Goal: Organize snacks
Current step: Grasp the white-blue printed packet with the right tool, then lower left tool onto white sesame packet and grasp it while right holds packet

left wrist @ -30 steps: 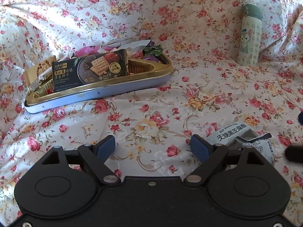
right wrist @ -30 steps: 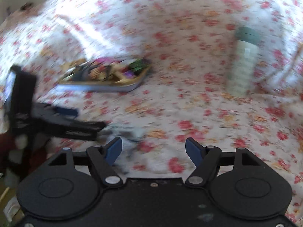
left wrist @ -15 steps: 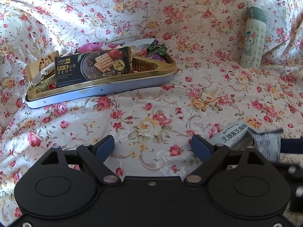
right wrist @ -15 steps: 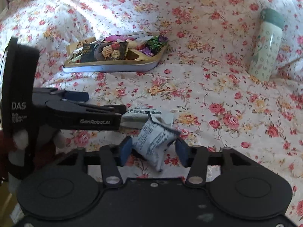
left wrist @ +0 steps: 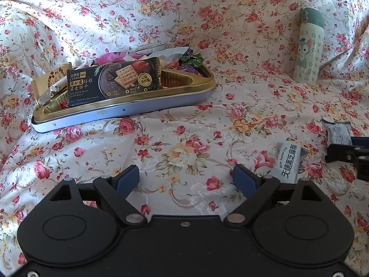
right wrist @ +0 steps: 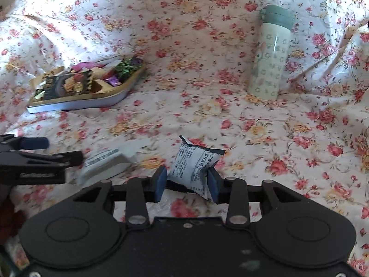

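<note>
Floral bedsheet (right wrist: 207,106). Right gripper (right wrist: 187,184): jaws just closing, clamped on puffy snack packet (right wrist: 196,164). Left gripper (left wrist: 185,180): apart, empty. Risk: slick packet slipping before reaching snack tin (left wrist: 129,113).

A white cloth (left wrist: 207,120) printed with pink, red and yellow roses covers the whole surface and climbs the backing behind it, creased into soft folds. Strong daylight washes across its upper left, bleaching the pattern there. A pale green flask (right wrist: 271,57) stands upright at right.
</note>
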`<action>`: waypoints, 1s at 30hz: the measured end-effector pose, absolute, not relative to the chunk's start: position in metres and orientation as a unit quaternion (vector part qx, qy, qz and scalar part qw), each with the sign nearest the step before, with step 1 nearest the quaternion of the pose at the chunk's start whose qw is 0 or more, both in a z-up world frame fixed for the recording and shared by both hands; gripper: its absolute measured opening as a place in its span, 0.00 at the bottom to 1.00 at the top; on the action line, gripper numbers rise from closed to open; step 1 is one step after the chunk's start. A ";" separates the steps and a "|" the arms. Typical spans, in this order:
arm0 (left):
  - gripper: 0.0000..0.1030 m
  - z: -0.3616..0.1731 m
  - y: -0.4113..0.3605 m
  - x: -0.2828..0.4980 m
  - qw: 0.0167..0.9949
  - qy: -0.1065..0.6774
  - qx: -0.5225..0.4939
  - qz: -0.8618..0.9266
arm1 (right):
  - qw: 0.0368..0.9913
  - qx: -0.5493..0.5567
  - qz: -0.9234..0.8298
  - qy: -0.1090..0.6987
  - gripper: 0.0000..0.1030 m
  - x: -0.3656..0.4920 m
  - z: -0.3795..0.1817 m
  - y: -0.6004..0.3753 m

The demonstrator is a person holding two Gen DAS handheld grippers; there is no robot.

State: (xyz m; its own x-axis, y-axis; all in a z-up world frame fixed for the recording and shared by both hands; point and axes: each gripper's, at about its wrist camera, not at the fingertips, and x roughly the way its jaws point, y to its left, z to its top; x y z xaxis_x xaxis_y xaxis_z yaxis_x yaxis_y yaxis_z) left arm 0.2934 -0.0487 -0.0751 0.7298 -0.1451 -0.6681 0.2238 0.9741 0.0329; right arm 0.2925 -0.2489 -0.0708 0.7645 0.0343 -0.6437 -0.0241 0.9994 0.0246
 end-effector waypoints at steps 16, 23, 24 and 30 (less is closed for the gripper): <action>0.87 -0.075 -0.048 0.294 0.927 0.356 0.050 -0.103 | 0.953 0.043 -0.024 0.299 0.39 0.307 -0.088 -0.268; 0.87 -0.069 -0.042 0.294 0.927 0.355 0.032 -0.119 | 0.953 0.061 0.000 0.297 0.38 0.292 -0.089 -0.279; 0.87 -0.067 -0.041 0.293 0.928 0.351 0.035 -0.117 | 0.953 0.066 0.005 0.297 0.37 0.290 -0.089 -0.281; 0.87 -0.045 -0.045 0.283 0.934 0.319 0.066 -0.144 | 0.951 0.075 0.016 0.299 0.36 0.282 -0.090 -0.285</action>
